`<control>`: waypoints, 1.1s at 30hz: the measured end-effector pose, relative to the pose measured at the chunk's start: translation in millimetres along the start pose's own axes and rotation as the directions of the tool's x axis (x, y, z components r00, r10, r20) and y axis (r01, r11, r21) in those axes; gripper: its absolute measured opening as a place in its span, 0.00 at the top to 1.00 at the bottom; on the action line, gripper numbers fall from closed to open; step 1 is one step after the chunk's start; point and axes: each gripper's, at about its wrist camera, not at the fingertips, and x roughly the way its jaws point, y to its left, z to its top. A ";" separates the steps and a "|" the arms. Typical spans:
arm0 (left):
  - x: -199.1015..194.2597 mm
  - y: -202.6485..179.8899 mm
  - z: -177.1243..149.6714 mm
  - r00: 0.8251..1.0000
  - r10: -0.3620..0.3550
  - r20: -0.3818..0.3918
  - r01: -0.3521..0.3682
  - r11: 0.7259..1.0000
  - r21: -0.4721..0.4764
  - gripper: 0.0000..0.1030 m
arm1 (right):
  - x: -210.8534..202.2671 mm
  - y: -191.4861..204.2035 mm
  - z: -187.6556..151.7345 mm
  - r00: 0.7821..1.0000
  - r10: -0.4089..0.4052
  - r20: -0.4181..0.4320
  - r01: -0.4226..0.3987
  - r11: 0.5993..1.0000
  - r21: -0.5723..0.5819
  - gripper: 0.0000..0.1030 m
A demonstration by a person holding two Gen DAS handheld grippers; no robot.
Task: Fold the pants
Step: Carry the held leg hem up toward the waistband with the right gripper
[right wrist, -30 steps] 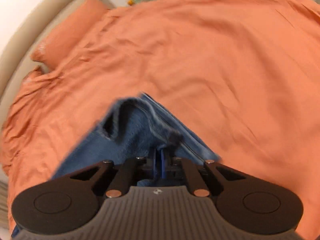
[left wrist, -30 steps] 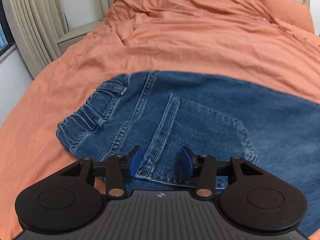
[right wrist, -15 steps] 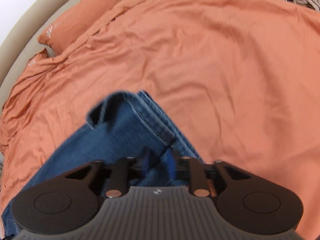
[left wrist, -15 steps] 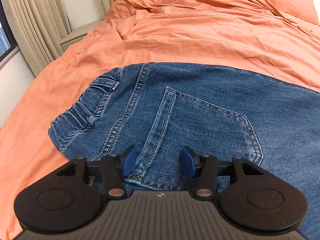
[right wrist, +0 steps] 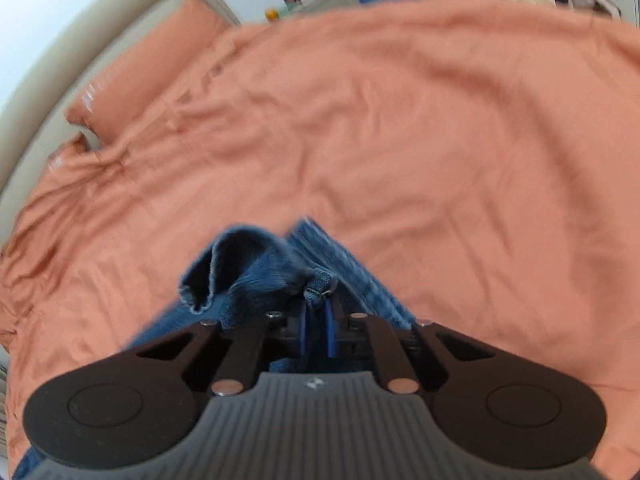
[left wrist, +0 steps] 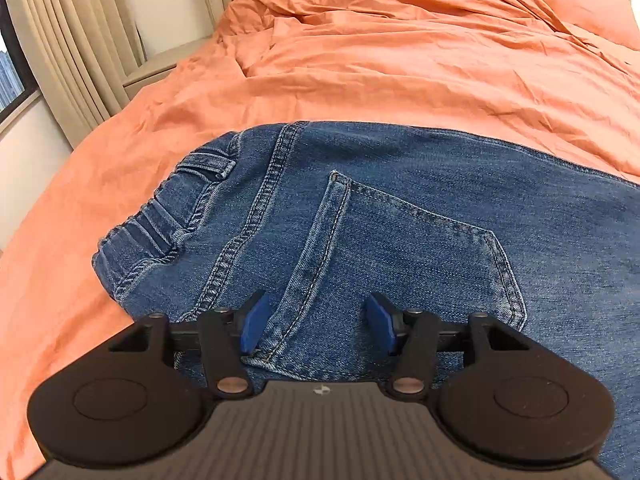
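Fingers point(right wrist: 329, 330) of right gripper point(right wrist: 316, 334) pinch jeans point(right wrist: 276, 276) hem; left gripper point(left wrist: 316, 324) spread over pocket.

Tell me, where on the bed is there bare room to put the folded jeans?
Bare orange bedspread lies between the jeans and the pillow, and left of the waistband toward the curtain. In the right wrist view, more stretches beyond the pant-leg end. Crowded only near the tools, where denim lies.
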 end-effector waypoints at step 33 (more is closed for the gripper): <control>-75.8 -42.0 -0.3 0.972 -0.229 0.050 0.221 0.967 0.129 0.40 | -42.2 -41.6 -36.3 0.998 -0.053 -0.019 0.055 0.990 0.128 1.00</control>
